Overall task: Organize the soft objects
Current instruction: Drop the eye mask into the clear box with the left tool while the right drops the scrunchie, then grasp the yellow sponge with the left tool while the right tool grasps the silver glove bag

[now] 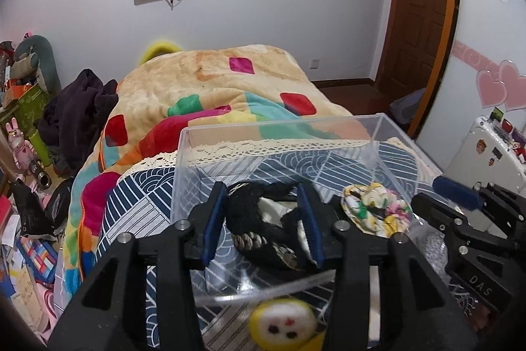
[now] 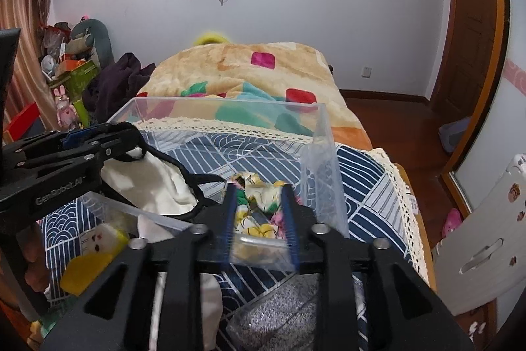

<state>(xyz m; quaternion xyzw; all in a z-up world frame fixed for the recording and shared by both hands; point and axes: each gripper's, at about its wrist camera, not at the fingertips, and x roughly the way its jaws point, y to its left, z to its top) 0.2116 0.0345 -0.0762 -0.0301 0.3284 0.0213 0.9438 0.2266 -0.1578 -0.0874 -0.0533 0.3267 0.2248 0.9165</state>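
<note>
Soft objects are partly sorted, by my reckoning: the clear plastic bin (image 1: 378, 134) on the blue patterned cloth (image 1: 138, 213) already holds a black-and-cream fabric item (image 1: 259, 219) and a floral scrunchie (image 1: 378, 209). The left gripper (image 1: 263, 226) hangs over the dark piece with jaws spread either side of it, not pinching as far as I can tell. The right gripper (image 2: 259, 219) stands open astride the scrunchie at the bin's near corner. Still outside lie a grey knit piece (image 2: 279, 311) and a small yellow plush (image 1: 286, 324), so those look left to do
</note>
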